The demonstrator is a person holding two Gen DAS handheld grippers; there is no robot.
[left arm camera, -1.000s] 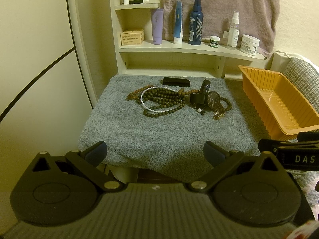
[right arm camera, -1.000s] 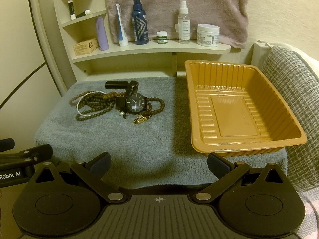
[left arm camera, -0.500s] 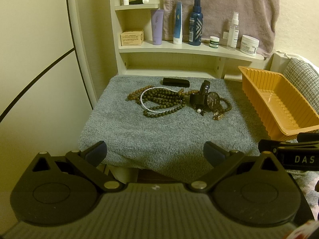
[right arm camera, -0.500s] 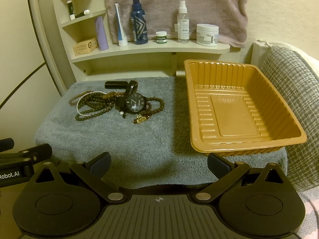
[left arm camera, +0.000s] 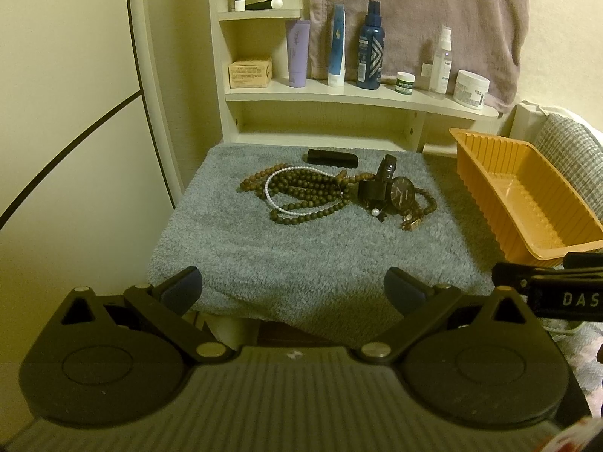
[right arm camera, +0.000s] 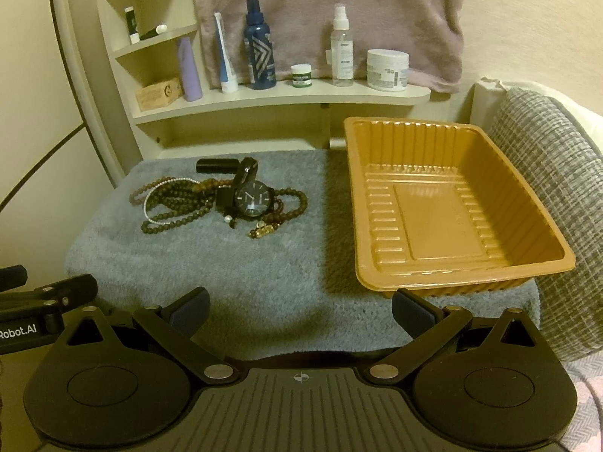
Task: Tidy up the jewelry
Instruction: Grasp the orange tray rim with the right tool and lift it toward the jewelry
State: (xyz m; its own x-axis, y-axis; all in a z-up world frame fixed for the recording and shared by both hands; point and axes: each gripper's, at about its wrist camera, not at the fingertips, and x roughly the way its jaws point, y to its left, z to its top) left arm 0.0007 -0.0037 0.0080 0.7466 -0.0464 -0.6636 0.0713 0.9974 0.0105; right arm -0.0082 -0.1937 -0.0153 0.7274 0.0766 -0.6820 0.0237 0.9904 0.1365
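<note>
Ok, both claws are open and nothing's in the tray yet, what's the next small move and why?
Probably move the right claw forward toward the watch. It sits on top of the bead pile, nearest the empty tray, and both claws are open and well short of the jewelry.

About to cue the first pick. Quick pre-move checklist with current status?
1. Left gripper open, nothing held: ok.
2. Right gripper open, nothing held: ok.
3. Orange tray holds nothing, ready to receive: ok.
4. Watch separable from the bead strands: not ok, it lies on them.
5. Bead strands apart from the pearl strand: not ok, tangled.
6. Path over the grey towel to the pile unobstructed: ok.
</note>
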